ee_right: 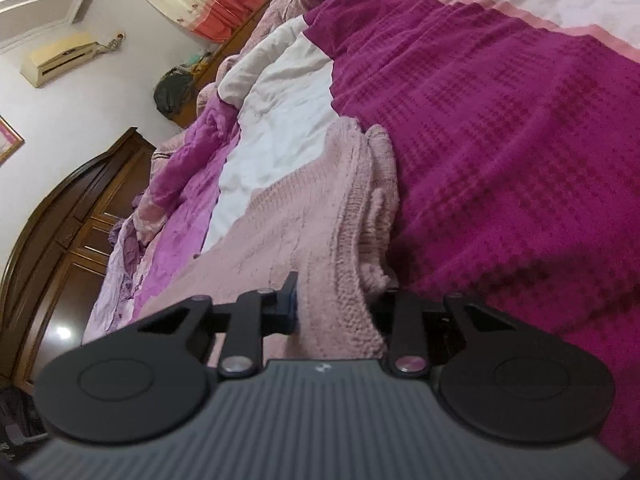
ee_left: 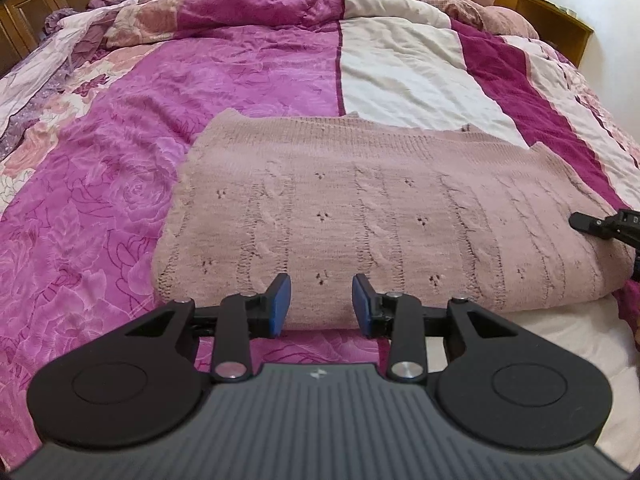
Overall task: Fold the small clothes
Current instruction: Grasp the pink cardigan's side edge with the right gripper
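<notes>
sweater (ee_left: 360, 216) pink knit, folded, lying flat on quilt (ee_left: 248, 76) on bed. left gripper (ee_left: 321, 304) hovers at its near edge, jaws apart, holding nothing. right gripper (ee_right: 334, 306) at sweater's right edge, knit between its jaws; grip: cannot tell.

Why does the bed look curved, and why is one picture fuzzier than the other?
Left wrist view: the fisheye lens bows the bedspread, while the pink sweater stays fairly sharp. Right wrist view: tilted, soft with motion blur, and glare shines on the wooden wardrobe.
</notes>
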Demonstrator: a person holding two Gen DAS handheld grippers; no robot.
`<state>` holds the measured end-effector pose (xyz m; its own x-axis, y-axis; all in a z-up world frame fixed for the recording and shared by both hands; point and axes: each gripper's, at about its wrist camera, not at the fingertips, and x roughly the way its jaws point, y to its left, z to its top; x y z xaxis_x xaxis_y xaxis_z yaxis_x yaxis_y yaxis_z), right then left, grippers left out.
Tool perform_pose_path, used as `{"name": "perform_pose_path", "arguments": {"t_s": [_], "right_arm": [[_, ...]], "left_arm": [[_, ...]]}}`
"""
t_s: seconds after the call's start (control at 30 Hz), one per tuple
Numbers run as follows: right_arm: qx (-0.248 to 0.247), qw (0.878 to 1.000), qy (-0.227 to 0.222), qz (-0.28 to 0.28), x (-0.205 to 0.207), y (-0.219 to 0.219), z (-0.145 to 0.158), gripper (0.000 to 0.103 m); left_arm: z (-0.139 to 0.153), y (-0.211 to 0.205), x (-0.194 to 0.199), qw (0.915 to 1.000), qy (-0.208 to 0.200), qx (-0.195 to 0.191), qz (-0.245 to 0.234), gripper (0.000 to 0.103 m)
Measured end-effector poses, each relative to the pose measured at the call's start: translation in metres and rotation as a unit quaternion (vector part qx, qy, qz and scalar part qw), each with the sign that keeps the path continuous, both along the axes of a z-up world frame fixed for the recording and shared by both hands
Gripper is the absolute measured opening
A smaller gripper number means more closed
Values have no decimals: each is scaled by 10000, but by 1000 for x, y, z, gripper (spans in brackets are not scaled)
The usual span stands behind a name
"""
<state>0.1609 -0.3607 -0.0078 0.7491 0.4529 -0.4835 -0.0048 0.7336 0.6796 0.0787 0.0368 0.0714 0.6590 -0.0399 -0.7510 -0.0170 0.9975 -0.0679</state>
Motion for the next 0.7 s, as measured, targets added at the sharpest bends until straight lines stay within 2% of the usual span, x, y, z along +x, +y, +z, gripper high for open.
{"name": "perform_pose_path", "arguments": {"t_s": [0.17, 0.33, 0.7], "right_arm": [[3, 9999, 122, -73, 3, 1, -2, 34], [-59, 9999, 129, -52, 4, 3, -1, 34], [159, 9996, 210, -74, 4, -3, -2, 33]], "left_arm": [[0, 6, 0, 9999, 33, -17, 101, 41], [1, 8, -2, 9999, 34, -16, 131, 41], [0, 10, 1, 9995, 190, 69, 254, 41]]}}
